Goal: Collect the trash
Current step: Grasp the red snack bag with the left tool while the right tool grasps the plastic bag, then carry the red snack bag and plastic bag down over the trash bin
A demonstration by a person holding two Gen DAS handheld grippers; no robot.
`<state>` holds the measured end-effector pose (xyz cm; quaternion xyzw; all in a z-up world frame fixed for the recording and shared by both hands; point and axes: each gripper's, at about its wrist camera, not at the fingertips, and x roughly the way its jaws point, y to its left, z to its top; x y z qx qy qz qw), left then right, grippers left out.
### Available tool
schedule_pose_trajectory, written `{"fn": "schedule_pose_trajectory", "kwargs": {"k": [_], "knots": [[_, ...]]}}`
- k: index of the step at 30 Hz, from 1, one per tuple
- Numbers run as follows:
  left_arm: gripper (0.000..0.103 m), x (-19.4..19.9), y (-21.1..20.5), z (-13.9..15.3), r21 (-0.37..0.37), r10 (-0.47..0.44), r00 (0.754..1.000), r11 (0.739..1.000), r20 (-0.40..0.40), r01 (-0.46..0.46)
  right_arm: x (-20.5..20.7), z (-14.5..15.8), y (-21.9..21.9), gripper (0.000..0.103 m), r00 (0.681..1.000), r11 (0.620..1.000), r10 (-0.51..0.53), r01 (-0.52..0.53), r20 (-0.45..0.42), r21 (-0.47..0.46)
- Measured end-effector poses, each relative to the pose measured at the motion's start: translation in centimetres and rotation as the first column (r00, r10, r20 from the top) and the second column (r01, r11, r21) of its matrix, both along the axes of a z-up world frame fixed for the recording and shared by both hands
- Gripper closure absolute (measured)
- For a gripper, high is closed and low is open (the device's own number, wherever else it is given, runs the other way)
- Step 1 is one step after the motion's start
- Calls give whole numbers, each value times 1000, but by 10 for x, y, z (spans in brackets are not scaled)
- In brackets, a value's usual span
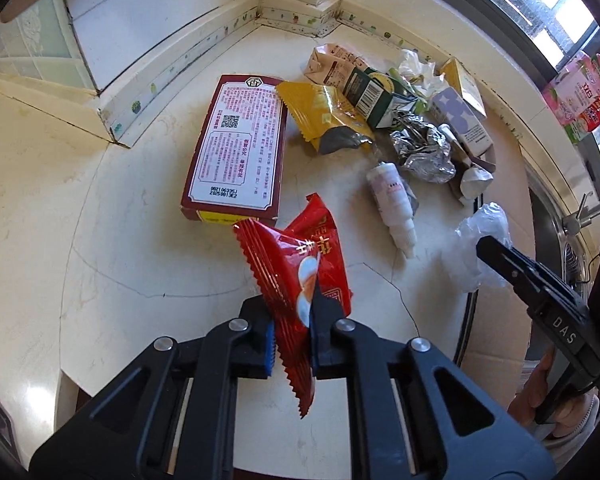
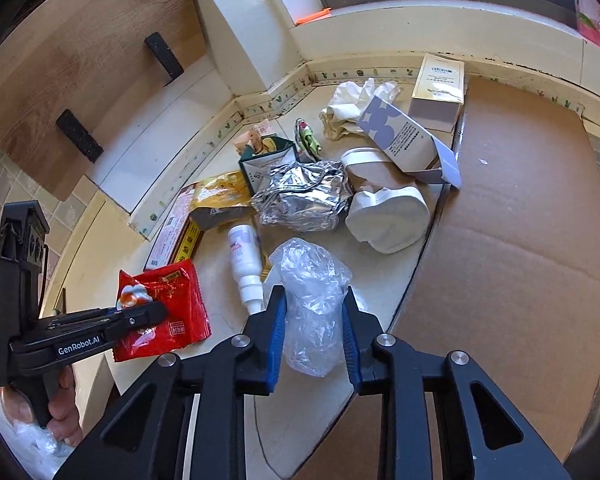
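My left gripper [image 1: 292,320] is shut on a red snack wrapper [image 1: 300,276] and holds it above the cream countertop [image 1: 100,248]. The wrapper also shows in the right wrist view [image 2: 168,312], with the left gripper [image 2: 156,314] clamped on it. My right gripper [image 2: 314,320] is shut on a crumpled clear plastic bag [image 2: 312,312]; the bag [image 1: 480,248] and the right gripper [image 1: 488,246] show in the left wrist view. Behind lies a trash pile: a maroon box [image 1: 236,148], a yellow wrapper [image 1: 324,116], crumpled foil [image 2: 300,196] and a small white bottle [image 2: 246,264].
More trash lies at the back: a green carton [image 1: 372,92], white tissue [image 2: 356,100], a grey-patterned carton [image 2: 404,140], a cream box [image 2: 440,88] and a white crushed cup [image 2: 388,216]. A cardboard sheet [image 2: 520,240] covers the right side. A window [image 1: 540,20] runs along the far right.
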<state>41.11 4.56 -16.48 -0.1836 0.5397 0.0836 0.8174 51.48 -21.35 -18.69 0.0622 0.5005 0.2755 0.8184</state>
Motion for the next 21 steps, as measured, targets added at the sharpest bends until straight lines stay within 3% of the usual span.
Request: {"fn": "schedule_pose_trajectory", "kwargs": {"k": [11, 21], "knots": [[95, -43, -21, 35, 27, -53, 997, 998, 64, 52, -44, 32, 6, 84, 998, 999, 43, -42, 40, -21], [95, -93, -26, 63, 56, -94, 986, 995, 135, 88, -92, 60, 40, 85, 990, 991, 121, -117, 73, -58]]}}
